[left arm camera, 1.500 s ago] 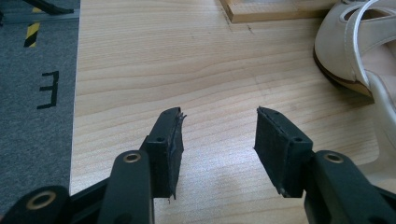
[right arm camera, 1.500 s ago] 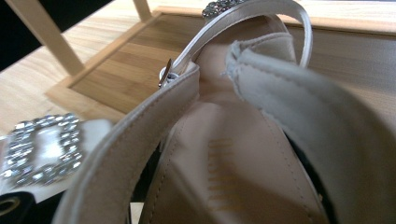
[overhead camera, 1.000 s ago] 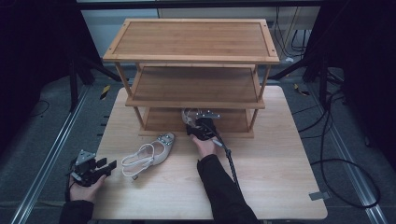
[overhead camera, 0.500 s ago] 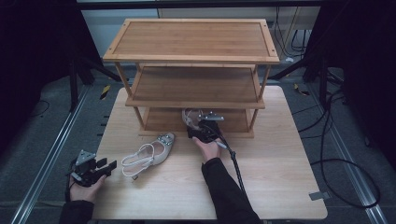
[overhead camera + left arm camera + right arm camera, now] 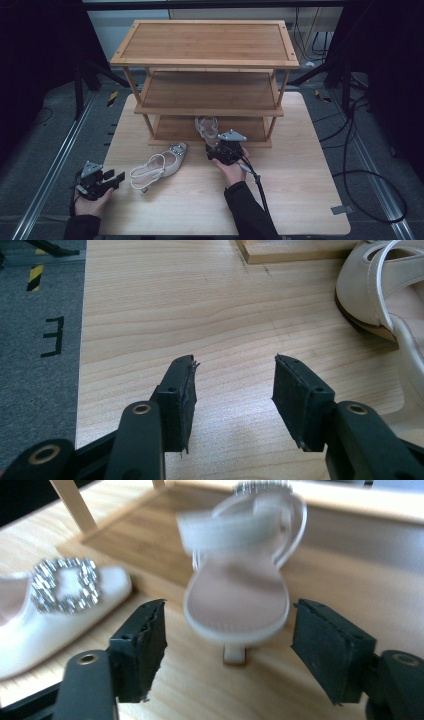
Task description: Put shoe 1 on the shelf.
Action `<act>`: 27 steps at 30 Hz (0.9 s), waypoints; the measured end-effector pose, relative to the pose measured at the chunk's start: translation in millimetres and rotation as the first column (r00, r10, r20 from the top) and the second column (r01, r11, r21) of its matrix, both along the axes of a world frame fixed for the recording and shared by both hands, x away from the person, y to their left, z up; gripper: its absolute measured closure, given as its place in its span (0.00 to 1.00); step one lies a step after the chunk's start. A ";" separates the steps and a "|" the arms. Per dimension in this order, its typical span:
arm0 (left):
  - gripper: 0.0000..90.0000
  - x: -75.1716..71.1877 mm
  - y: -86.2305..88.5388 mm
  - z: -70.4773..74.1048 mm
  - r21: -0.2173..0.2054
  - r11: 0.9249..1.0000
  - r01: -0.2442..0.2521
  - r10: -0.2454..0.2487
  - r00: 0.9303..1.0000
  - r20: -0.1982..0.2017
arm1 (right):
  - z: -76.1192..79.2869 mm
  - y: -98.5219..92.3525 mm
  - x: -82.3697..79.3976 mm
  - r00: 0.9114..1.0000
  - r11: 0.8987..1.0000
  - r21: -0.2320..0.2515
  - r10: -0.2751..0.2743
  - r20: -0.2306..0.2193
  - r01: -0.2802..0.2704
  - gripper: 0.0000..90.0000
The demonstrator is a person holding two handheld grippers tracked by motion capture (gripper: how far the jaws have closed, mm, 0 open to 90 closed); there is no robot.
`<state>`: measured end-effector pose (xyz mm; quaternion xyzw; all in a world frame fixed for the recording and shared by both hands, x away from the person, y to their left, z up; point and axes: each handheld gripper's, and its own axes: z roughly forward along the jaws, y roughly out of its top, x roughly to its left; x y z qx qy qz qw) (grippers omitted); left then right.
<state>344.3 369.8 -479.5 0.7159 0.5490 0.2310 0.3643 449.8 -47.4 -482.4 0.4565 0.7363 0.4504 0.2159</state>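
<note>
Showing, right gripper view: heeled sandal point(image 5: 239, 592) set on rack base point(image 5: 150, 540), right gripper point(image 5: 227, 647) jaws spread, just closing slightly, withdrawn nearer; left gripper point(image 5: 232, 390) spread, empty.

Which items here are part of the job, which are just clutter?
In the job:
- sandal at the rack's bottom shelf, heel toward the open right hand-held gripper
- second sandal on the table
- wooden shoe rack
- left hand-held gripper, open, idle

Lying about:
- cables on the floor
- yellow-black tape mark
</note>
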 end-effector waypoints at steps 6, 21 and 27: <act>0.56 0.3 0.1 -0.2 0.002 1.000 0.001 -0.001 1.000 -0.002 | -17.0 2.0 6.6 0.999 0.999 -0.037 0.014 -0.040 -0.015 0.62; 0.56 0.3 0.1 -0.2 0.002 1.000 0.000 0.000 1.000 -0.001 | -18.8 19.4 15.2 0.997 0.998 -0.046 0.047 -0.065 -0.050 0.88; 0.56 0.0 0.5 0.0 -0.001 1.000 0.001 -0.001 1.000 0.002 | -9.9 33.7 23.7 0.998 0.998 -0.041 0.051 -0.041 -0.053 0.87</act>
